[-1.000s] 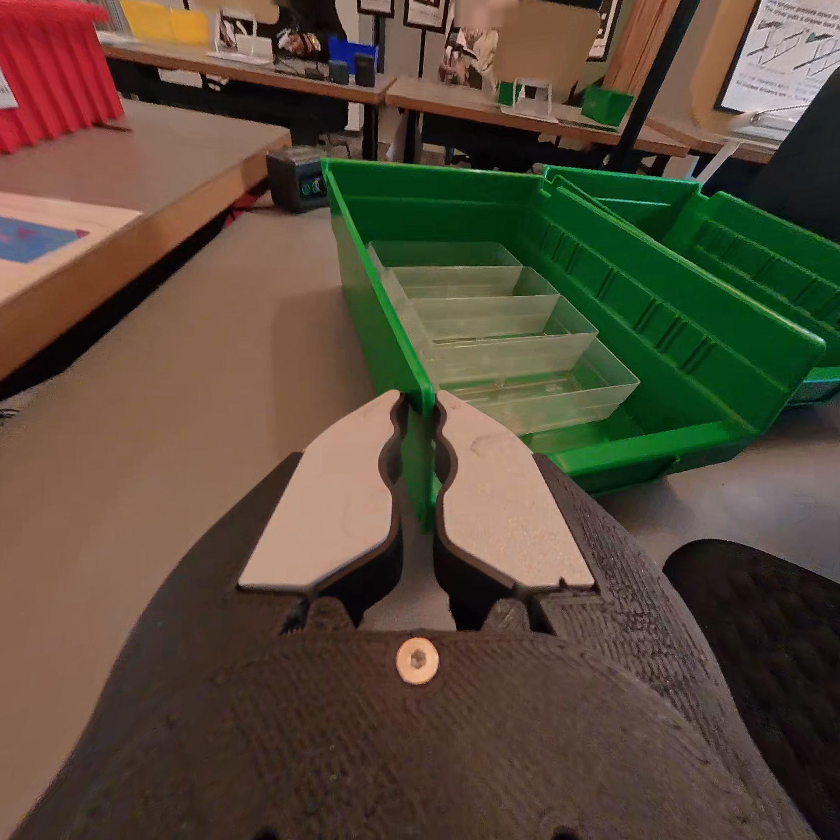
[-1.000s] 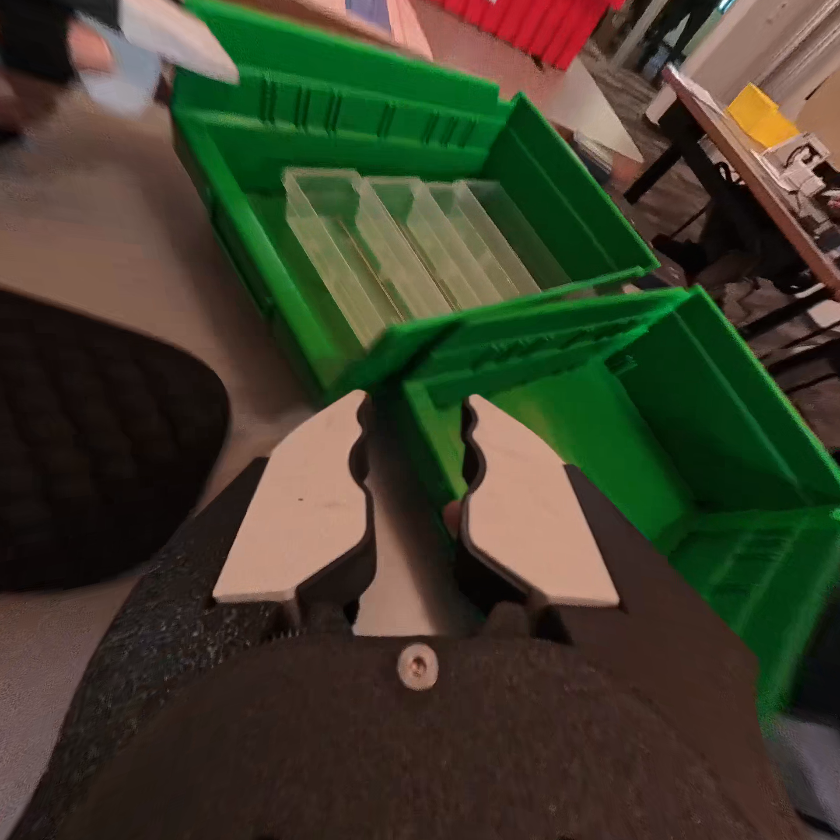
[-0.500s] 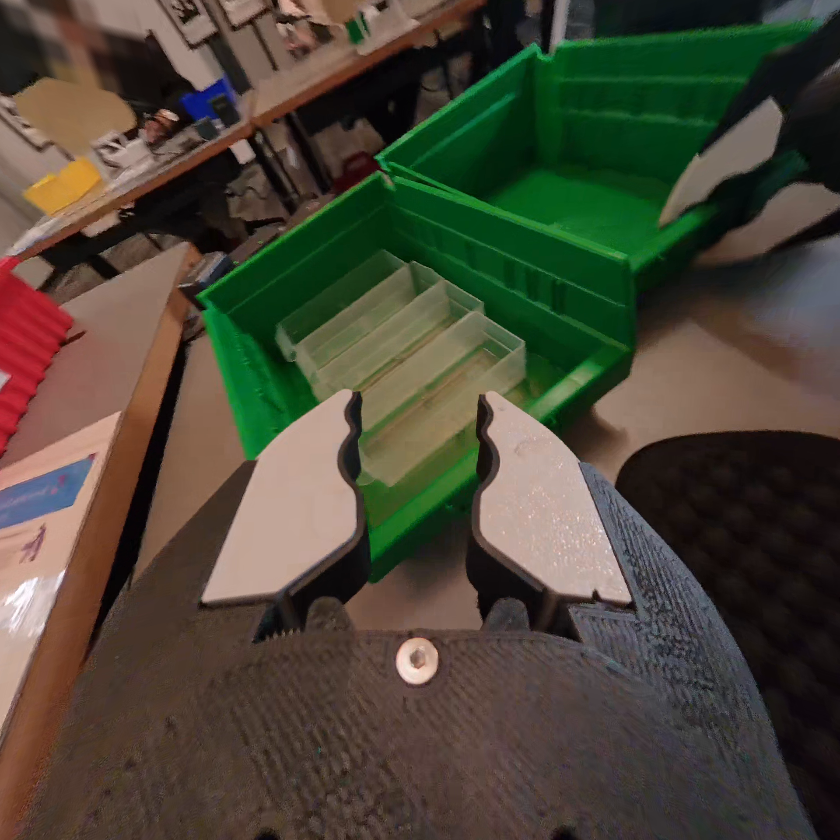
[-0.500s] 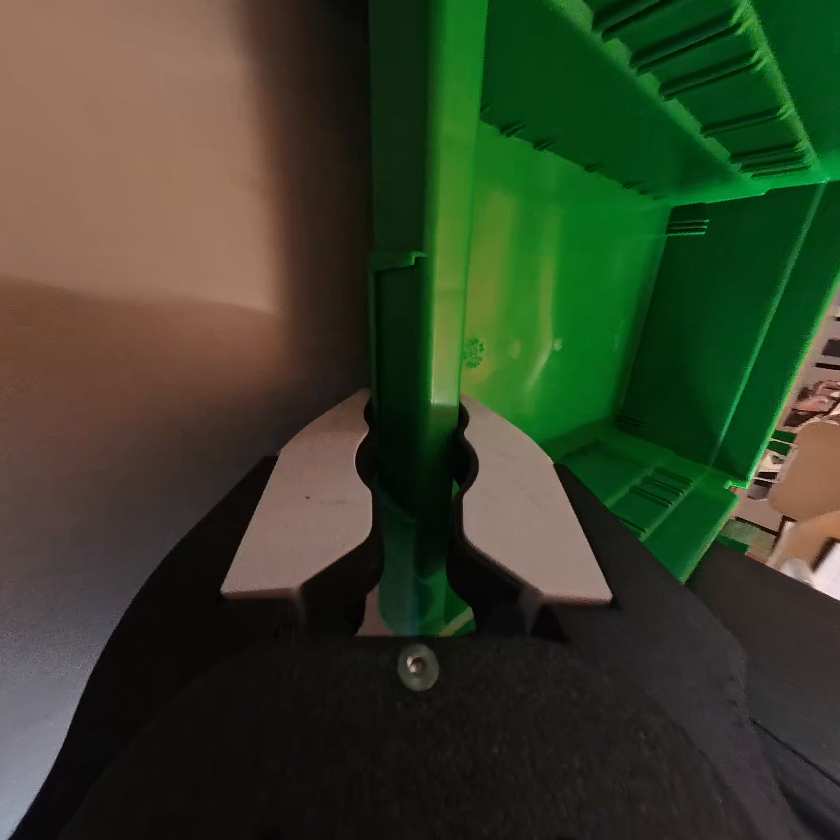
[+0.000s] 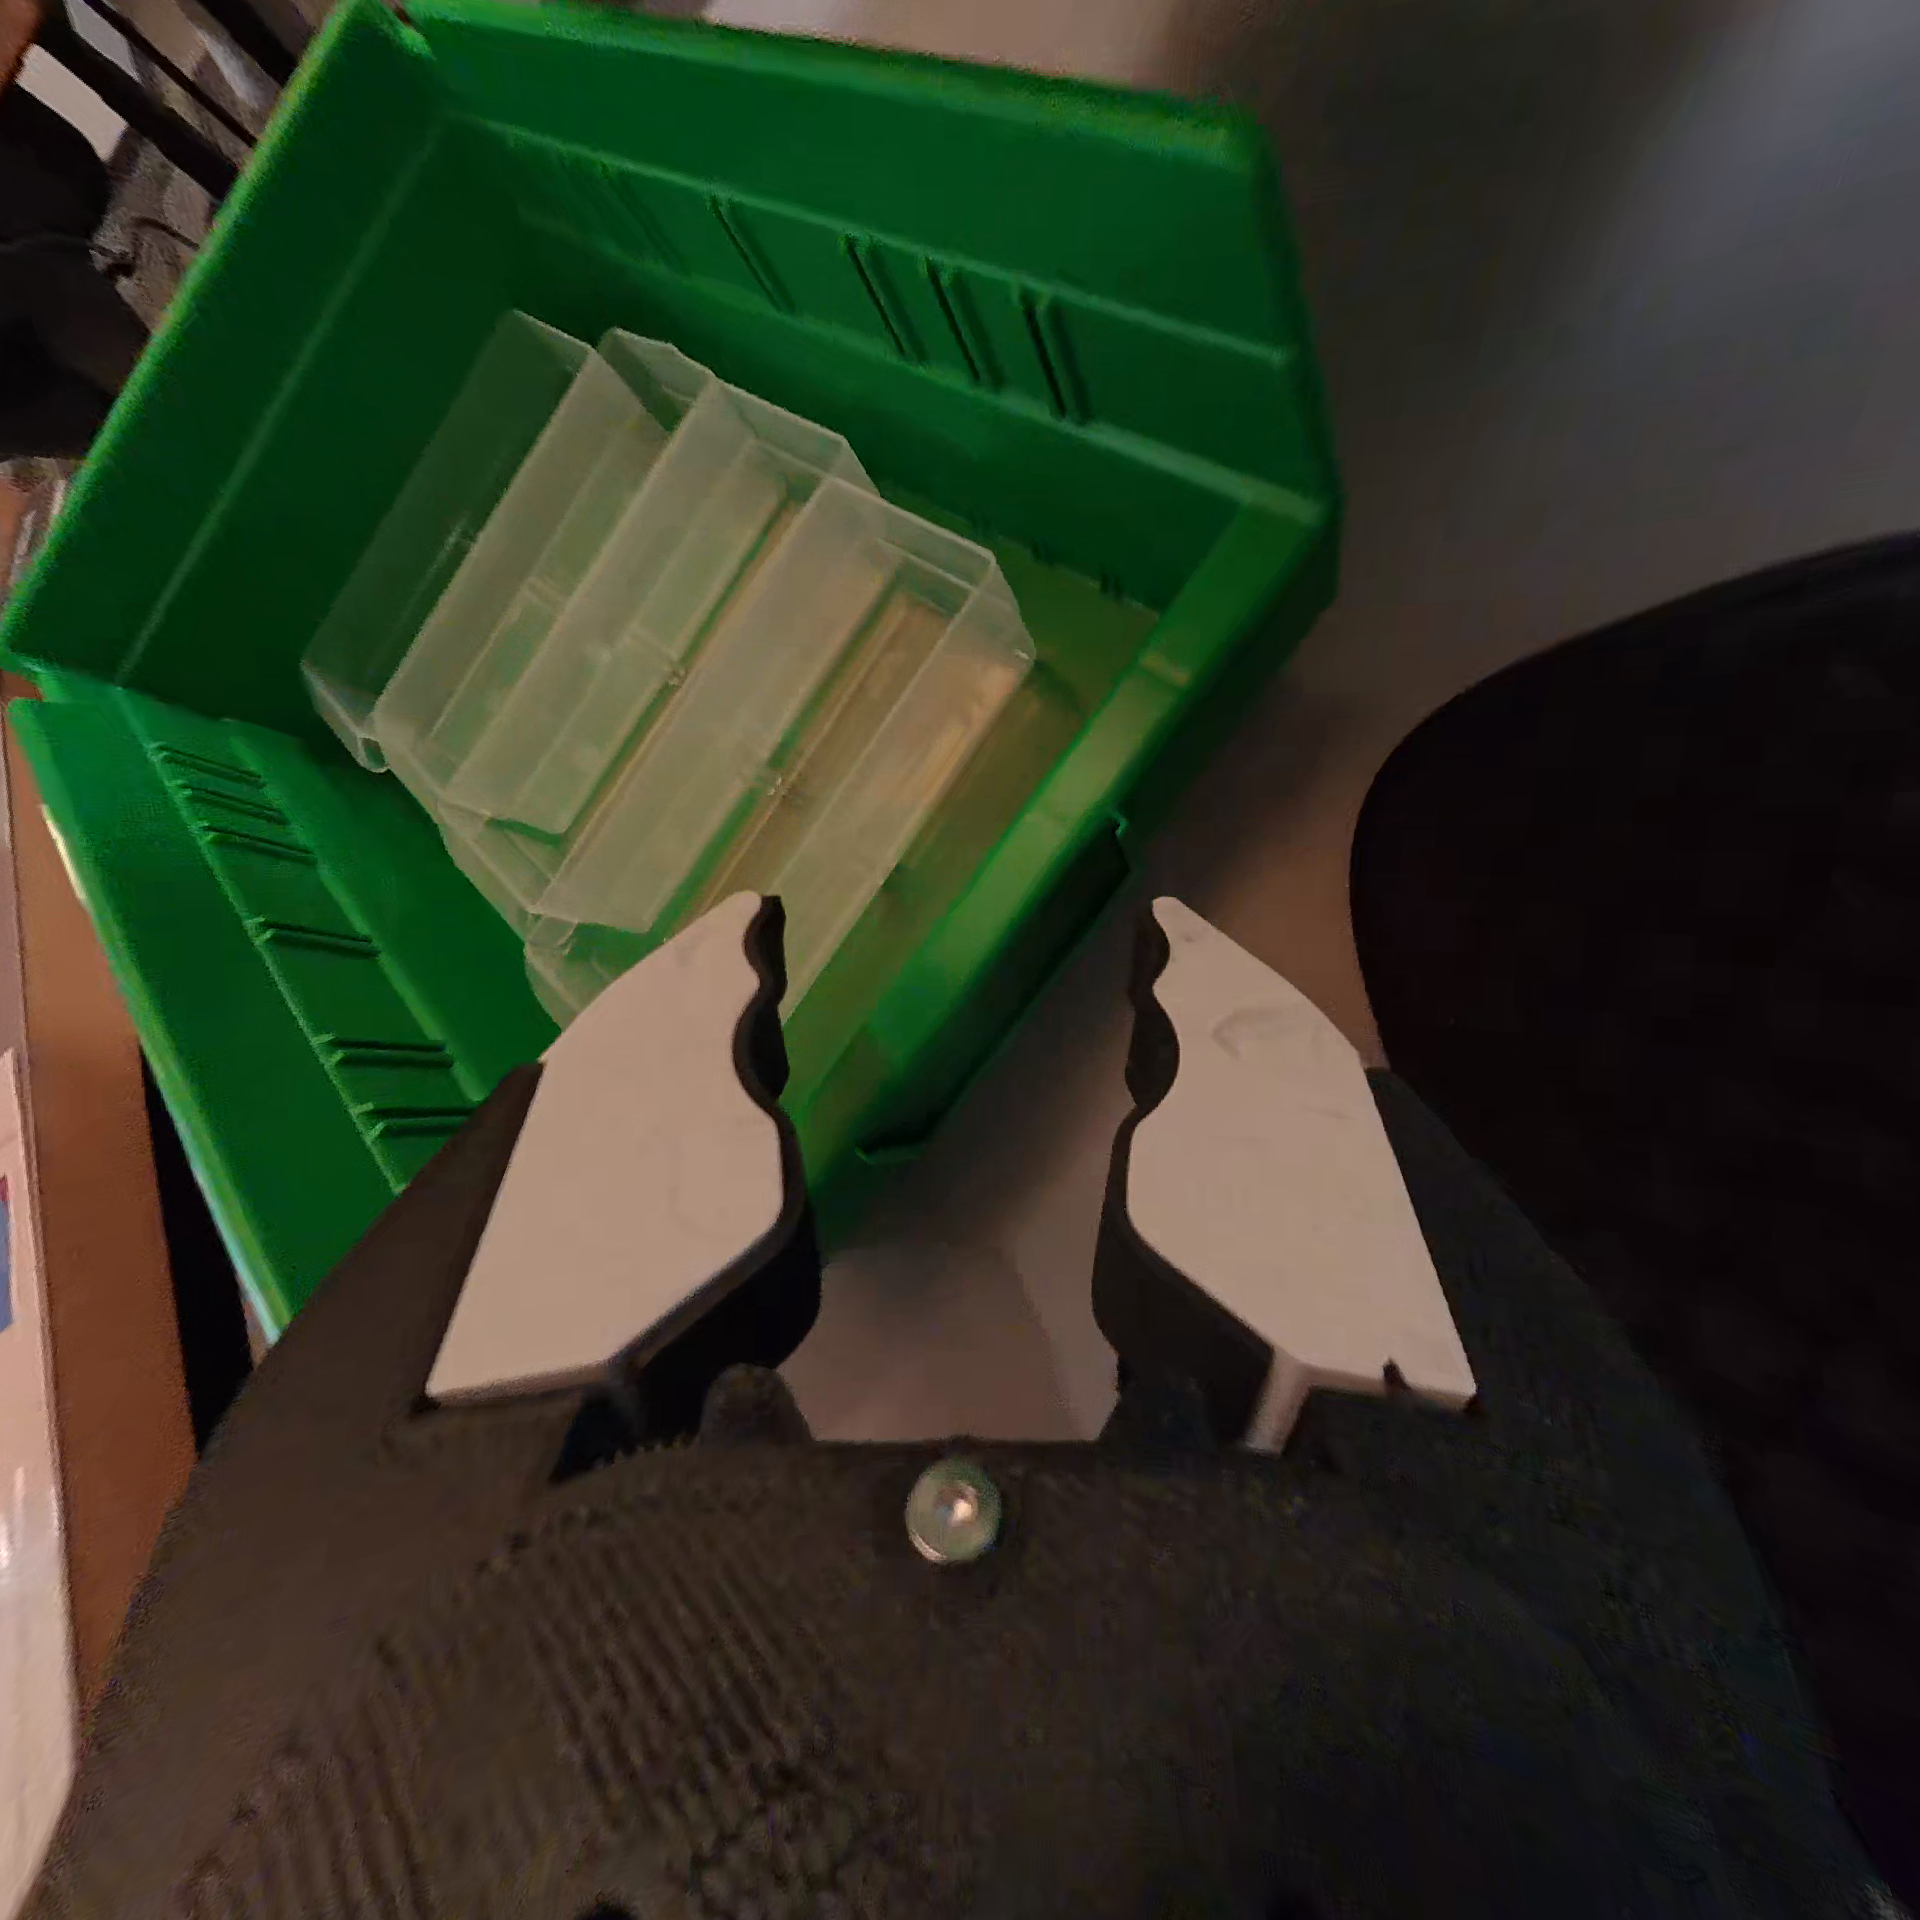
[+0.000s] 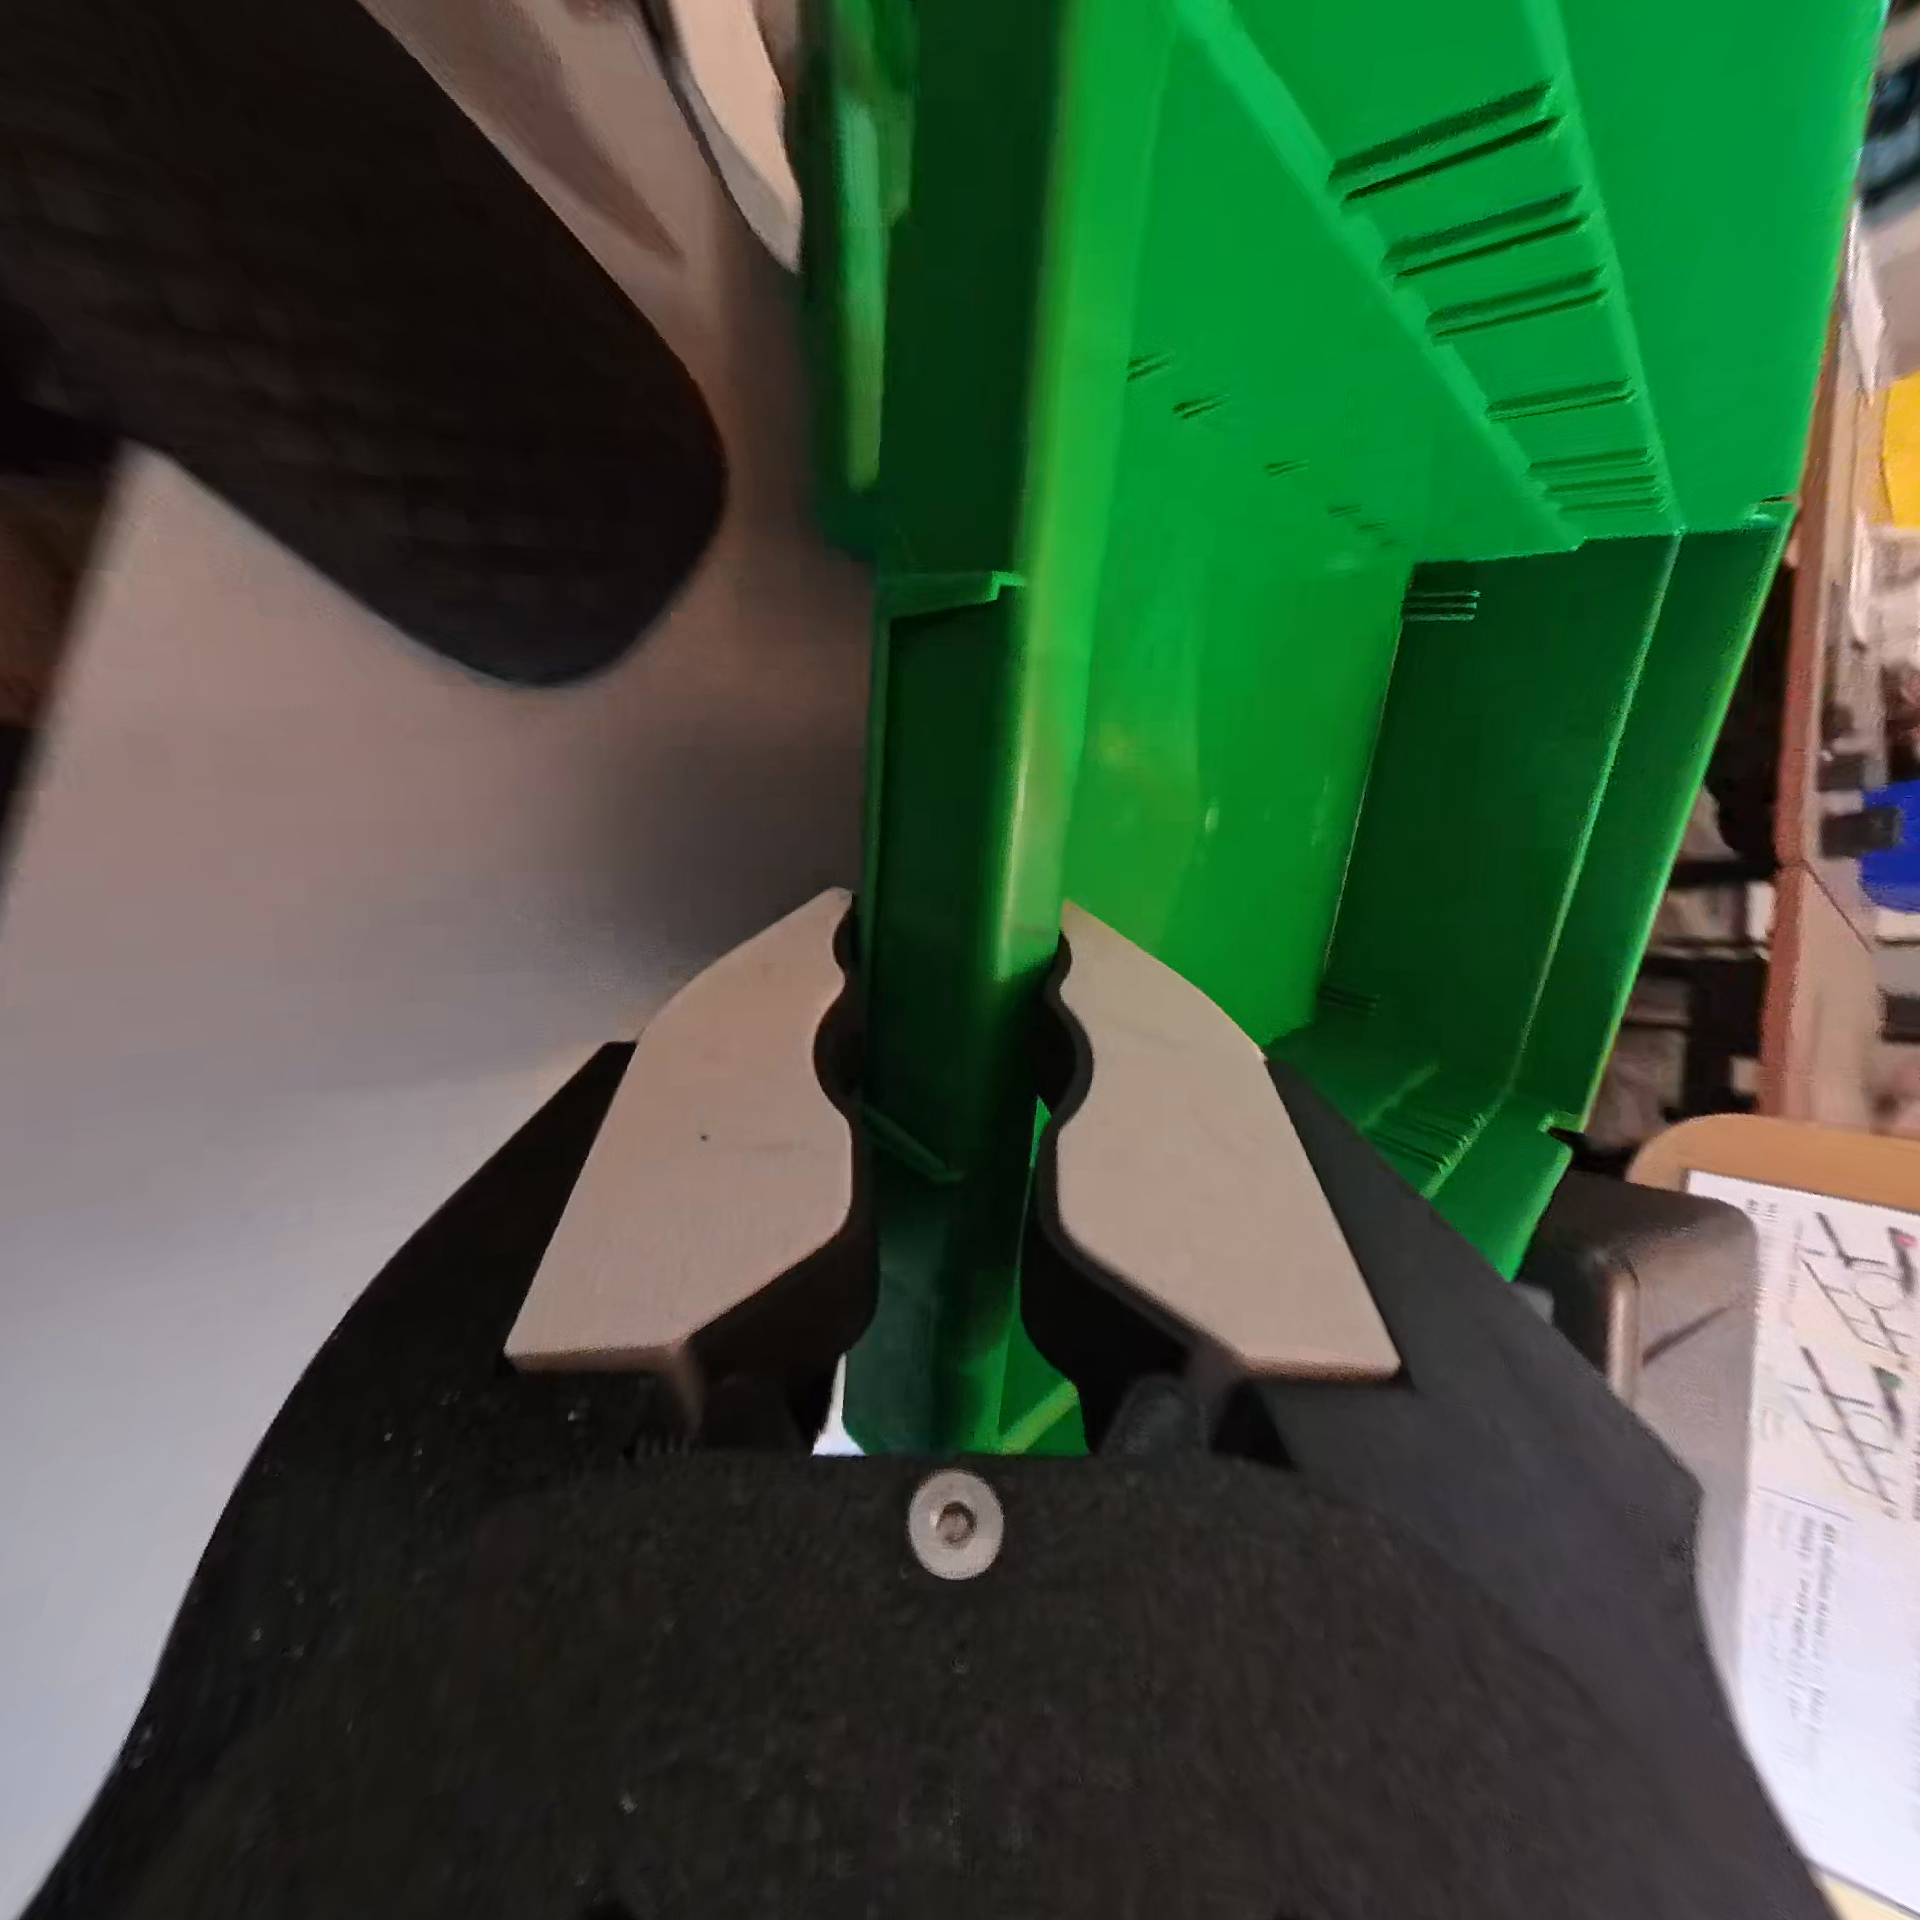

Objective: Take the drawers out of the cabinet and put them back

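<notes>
A green bin (image 5: 260, 312) sits on the grey table and holds several clear plastic drawers (image 5: 675, 644), stacked overlapping. My left gripper (image 5: 961, 909) is open and empty. It hovers above the bin's near corner and looks down into it. My right gripper (image 6: 956, 909) is shut on the end wall of a second green bin (image 6: 1247, 727). That bin is empty, and its wall runs straight up between the jaws. The blurred finger of the other gripper (image 6: 727, 135) shows at the top of the right wrist view.
A black textured pad (image 5: 1662, 935) lies on the table right of the bin and also shows in the right wrist view (image 6: 416, 416). A wooden table edge (image 5: 94, 1143) runs along the left. A black box (image 6: 1642, 1278) and a printed sheet (image 6: 1818, 1507) are at the right.
My left gripper let go of the bin's wall, opened, and rose to look down into the bin. My right gripper closed on the empty bin's wall and swung with it.
</notes>
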Demonstrator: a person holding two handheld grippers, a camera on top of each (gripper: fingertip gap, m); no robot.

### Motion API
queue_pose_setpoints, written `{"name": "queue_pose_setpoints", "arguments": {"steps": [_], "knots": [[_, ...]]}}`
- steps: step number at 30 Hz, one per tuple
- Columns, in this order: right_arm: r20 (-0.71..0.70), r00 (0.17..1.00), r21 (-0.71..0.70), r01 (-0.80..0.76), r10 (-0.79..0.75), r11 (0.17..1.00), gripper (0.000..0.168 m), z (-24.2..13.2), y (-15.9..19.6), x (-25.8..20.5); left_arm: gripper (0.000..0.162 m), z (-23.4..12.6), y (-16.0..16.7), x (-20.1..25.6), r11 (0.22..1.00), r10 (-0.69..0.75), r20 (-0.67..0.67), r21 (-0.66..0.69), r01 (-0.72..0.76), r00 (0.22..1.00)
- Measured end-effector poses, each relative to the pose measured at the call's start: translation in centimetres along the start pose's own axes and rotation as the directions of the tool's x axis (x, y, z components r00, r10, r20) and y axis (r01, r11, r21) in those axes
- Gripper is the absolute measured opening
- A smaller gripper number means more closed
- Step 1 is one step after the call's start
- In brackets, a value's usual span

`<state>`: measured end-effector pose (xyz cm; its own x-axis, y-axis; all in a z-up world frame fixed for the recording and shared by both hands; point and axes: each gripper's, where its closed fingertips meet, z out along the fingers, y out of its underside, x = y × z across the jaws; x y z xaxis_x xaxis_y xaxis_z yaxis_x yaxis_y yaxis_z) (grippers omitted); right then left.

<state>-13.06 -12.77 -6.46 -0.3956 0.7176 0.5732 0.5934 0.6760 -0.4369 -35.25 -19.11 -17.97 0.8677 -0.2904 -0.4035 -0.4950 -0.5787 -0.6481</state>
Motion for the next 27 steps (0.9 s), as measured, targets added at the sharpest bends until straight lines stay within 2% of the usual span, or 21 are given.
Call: {"name": "queue_pose_setpoints", "arguments": {"steps": [3, 7, 10, 13, 15, 17, 21, 24, 27], "knots": [[0.064, 0.996, 0.142, -0.073, 0.064, 0.987, 0.029, -6.4, -0.7, -2.7, 0.065, 1.1, 1.1, 0.0, 0.996, 0.056, -0.005, -0.076, -0.056, 0.998], [0.165, 0.974, 0.258, -0.197, 0.157, 0.946, 0.029, -14.6, 0.3, -7.7, 0.064, 2.6, 1.8, -0.3, 0.976, 0.168, 0.018, -0.142, -0.164, 0.986], [0.196, 0.947, 0.253, -0.298, 0.253, 0.92, 0.03, -19.9, 2.0, -10.8, 0.054, 3.4, 1.5, 0.2, 0.956, 0.248, 0.011, -0.164, -0.243, 0.969], [0.131, 0.925, 0.186, -0.377, 0.357, 0.907, 0.031, -23.3, 5.4, -13.1, 0.043, 4.2, 0.6, 0.6, 0.929, 0.338, 0.02, -0.169, -0.33, 0.941], [0.028, 0.915, 0.111, -0.404, 0.403, 0.908, 0.031, -24.4, 8.3, -14.0, 0.035, 4.9, -0.4, 1.0, 0.898, 0.419, 0.042, -0.168, -0.407, 0.907], [-0.102, 0.908, -0.01, -0.409, 0.406, 0.912, 0.031, -24.9, 11.9, -14.3, 0.034, 5.7, -1.6, 1.7, 0.877, 0.464, 0.053, -0.164, -0.451, 0.884], [-0.307, 0.854, -0.213, -0.491, 0.42, 0.844, 0.03, -24.5, 19.6, -13.2, 0.033, 7.0, -3.8, 3.2, 0.873, 0.478, 0.022, -0.125, -0.472, 0.878], [-0.389, 0.825, -0.344, -0.543, 0.41, 0.766, 0.03, -22.9, 25.3, -12.0, 0.033, 7.8, -5.1, 4.2, 0.878, 0.471, -0.006, -0.098, -0.469, 0.882], [-0.387, 0.831, -0.454, -0.549, 0.4, 0.702, 0.03, -20.2, 31.1, -11.4, 0.033, 8.4, -6.0, 4.8, 0.873, 0.482, -0.014, -0.08, -0.482, 0.876]]}}
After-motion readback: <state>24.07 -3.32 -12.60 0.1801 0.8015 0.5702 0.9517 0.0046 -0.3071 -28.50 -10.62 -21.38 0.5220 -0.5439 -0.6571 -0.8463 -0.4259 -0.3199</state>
